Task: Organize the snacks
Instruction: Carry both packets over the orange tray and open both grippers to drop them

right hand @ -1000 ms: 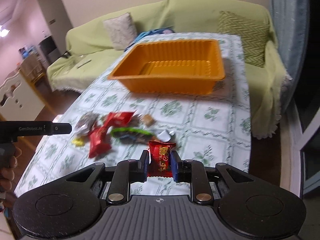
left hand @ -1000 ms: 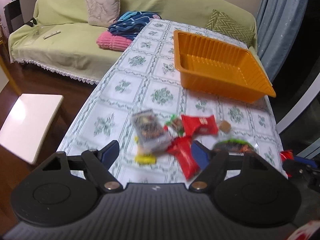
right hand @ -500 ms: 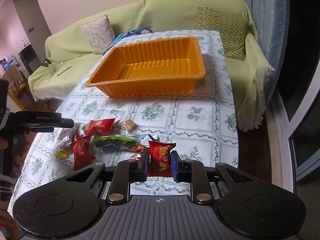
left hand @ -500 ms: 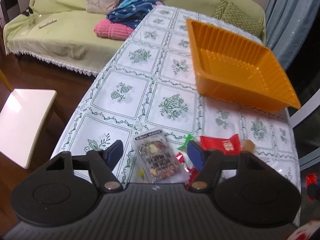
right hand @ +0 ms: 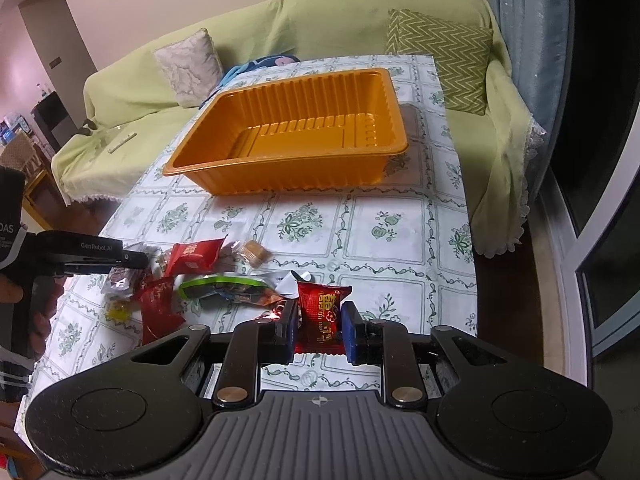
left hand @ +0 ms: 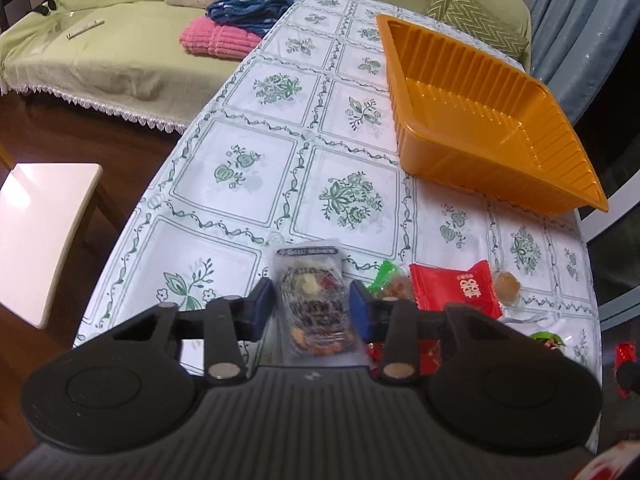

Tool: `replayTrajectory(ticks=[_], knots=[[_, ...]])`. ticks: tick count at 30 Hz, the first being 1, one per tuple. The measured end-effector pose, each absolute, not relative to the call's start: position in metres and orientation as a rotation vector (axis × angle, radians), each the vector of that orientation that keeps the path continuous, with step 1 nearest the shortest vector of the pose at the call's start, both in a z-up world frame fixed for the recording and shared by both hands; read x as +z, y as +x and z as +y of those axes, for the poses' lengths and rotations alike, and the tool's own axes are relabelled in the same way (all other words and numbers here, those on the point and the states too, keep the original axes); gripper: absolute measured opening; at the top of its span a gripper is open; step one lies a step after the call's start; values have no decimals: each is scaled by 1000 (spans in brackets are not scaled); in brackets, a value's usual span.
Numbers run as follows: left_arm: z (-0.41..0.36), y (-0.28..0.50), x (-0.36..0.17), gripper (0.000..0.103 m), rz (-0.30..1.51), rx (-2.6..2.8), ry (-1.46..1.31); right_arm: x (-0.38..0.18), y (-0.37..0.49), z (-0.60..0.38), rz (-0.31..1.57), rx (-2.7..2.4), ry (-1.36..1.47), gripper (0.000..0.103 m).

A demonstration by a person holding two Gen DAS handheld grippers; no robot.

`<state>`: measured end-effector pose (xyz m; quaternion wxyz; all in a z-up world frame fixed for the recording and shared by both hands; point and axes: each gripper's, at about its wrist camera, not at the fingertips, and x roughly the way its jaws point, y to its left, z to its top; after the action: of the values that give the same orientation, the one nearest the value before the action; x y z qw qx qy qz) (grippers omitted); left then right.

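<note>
Snack packets lie in a loose pile at the near end of the table (left hand: 240,168), which is covered by a white cloth with green floral squares. Left gripper (left hand: 312,306): jaws closing around a clear packet of mixed nuts (left hand: 314,304); the blue pads stand at either side of the packet, and firm contact cannot be confirmed. Right gripper (right hand: 320,318): jaws clamped on a dark red candy packet (right hand: 322,308) with gold print, held upright just above the cloth. Beside the nut packet lie a bright red packet (left hand: 456,290), a green-wrapped sweet (left hand: 382,274) and a small round brown sweet (left hand: 507,286); the right wrist view also shows a long green-edged packet (right hand: 224,286) and a crumpled red wrapper (right hand: 158,302). An orange ribbed plastic tray (right hand: 288,176) stands empty farther along the table, well apart from the pile. Beyond the table, a sofa under a pale green cover (right hand: 320,20) carries a zigzag-pattern cushion (right hand: 436,60) and a beige cushion (right hand: 188,66); a folded blue blanket (left hand: 256,4) rests on a pink one (left hand: 216,38).
</note>
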<state>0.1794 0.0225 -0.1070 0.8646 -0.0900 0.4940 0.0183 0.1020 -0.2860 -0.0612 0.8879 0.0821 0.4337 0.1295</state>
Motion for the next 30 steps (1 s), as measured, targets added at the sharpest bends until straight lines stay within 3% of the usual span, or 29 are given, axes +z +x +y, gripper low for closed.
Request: replayTrajectory(ticks=[16, 30], knots=[[33, 151, -59, 34, 929, -8, -249, -56, 114, -274, 872, 333, 180, 23], [-18, 181, -4, 34, 833, -190, -255, -36, 159, -274, 783, 338, 198, 23]])
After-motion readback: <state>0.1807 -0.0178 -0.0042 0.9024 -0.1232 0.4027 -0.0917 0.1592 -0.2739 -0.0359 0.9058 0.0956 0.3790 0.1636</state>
